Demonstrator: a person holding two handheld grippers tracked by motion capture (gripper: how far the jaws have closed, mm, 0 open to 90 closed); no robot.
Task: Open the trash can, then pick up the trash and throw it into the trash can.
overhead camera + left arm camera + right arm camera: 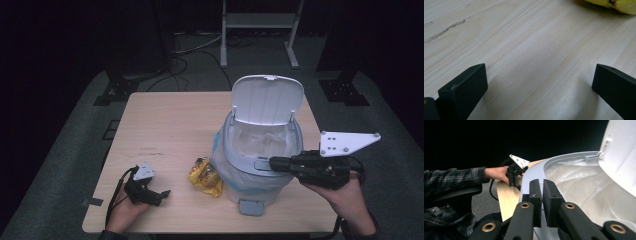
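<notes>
right gripper held level at the near rim of the white pedal bin, jaws almost together with a thin slit and nothing between them, tips over the rim edge. bin lid stands raised; clear liner bag inside. bin sits on the right half of the wooden table. crumpled yellow wrapper lies just left of the bin base. left gripper rests low on the table, well apart from the bin, jaws wide apart, pointing towards the wrapper.
</notes>
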